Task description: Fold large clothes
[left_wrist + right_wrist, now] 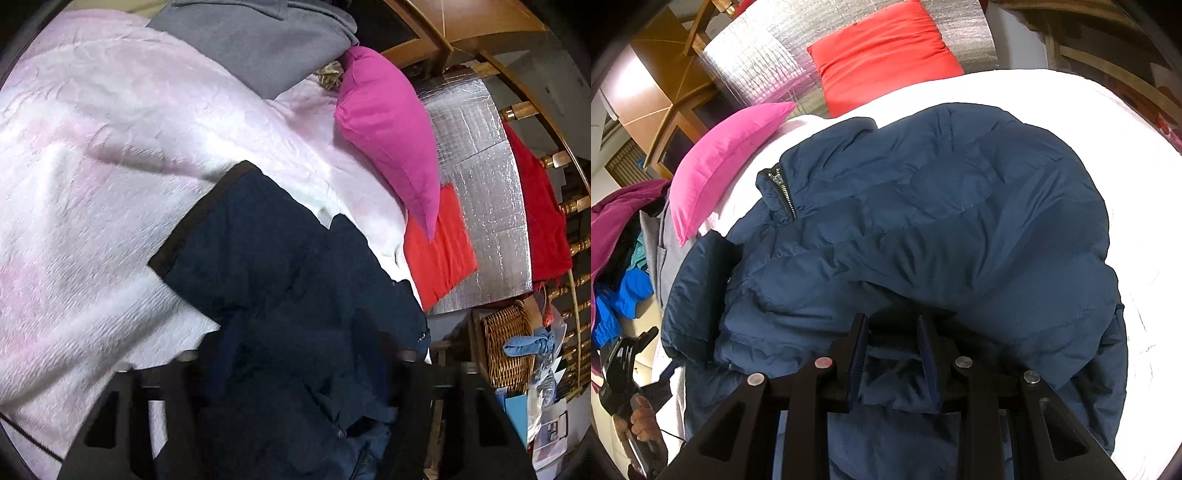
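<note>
The right gripper [894, 332] is sitting closest to the camera; its two black fingers [858, 343] are pinching a fold of the dark blue puffy jacket [923, 206] near the jacket's bottom edge. The jacket is lying bunched up on the bed, on top of a pale pink blanket [1137, 206]; its zipper collar [781, 192] is pointing toward the pink pillow [720, 158]; a red pillow [882, 55] is resting past the far edge, against a shiny silver panel [753, 62].

In the left wrist view, the left gripper [295, 354] is hanging over a sleeve of the jacket; the dark cloth is filling the gap between its fingers, but I cannot tell if they are squeezing it or standing apart. The sleeve's black cuff edge [192, 229] is lying on the blanket.

Lots of bare blanket is showing to the left of the sleeve; a grey folded cloth [258, 40] is sitting at the far end; a wicker basket [506, 343] is standing beside the bed on the right.
</note>
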The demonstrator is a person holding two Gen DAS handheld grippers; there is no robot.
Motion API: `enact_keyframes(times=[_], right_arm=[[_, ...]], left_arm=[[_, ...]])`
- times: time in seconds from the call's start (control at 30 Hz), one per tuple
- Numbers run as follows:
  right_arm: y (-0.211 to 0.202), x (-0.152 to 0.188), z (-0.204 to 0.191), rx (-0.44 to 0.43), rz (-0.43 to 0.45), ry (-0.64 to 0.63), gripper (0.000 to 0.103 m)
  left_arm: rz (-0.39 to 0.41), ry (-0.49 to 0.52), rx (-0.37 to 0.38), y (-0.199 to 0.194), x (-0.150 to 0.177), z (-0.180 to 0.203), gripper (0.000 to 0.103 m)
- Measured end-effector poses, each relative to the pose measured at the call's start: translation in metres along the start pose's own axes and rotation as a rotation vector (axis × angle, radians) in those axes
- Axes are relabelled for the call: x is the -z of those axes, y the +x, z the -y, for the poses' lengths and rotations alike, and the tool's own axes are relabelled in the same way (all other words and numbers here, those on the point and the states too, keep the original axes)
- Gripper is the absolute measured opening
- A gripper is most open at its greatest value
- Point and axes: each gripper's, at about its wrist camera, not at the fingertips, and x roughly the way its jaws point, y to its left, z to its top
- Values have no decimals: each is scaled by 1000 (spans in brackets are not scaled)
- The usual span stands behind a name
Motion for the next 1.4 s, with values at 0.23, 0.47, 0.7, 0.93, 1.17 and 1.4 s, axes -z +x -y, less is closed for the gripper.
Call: enact_keyframes(times=[0.23,0.47,0.7,0.93,1.17,1.4], right_arm=[[1,0,-1,2,0,-5,31],[1,0,-2,3,-2,-8,31],[2,0,-4,12,0,-5,31],[6,-1,-6,19,6,-10,31],[8,-3,-5,13,5,-18,31],[6,-3,-4,-4,15,-23,31]], left_arm=[[48,46,-3,5,-8,7,19],[29,13,-4,0,-5,6,18],[-26,-19,-2,-15,9,-2,37],[-31,-63,47,-5,1,-2,55],[-44,-132,39,21,-8,-9,53],[20,-86,46,18,-9,0,21]])
